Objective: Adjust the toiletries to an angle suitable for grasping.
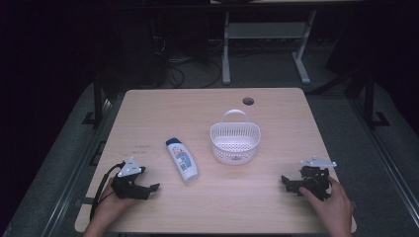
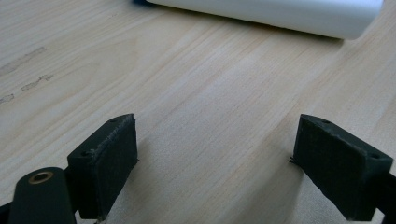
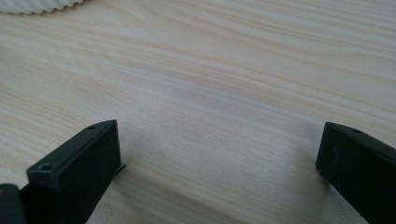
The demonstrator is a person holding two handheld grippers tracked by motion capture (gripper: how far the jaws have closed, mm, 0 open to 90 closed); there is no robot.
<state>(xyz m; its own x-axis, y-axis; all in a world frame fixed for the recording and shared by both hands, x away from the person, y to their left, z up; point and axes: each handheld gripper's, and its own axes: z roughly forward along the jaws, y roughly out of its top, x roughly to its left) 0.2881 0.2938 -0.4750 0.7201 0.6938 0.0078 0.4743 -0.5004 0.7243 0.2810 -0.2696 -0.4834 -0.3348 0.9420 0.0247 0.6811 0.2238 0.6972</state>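
Both grippers rest low on the table (image 1: 148, 108), jaws apart and empty: the left gripper (image 1: 148, 190) faces the bottle (image 1: 182, 160) lying just beside the basket (image 1: 235, 142), likely its destination; the right gripper (image 1: 289, 183) waits well apart.

One white shampoo bottle (image 1: 182, 159), one white basket (image 1: 234, 142) and two black grippers are counted on the one wooden table (image 1: 276, 207).

Left gripper (image 2: 215, 163) with black jaws spread wide over bare wooden table (image 2: 196, 107); white bottle (image 2: 280, 16) lies across the top edge.
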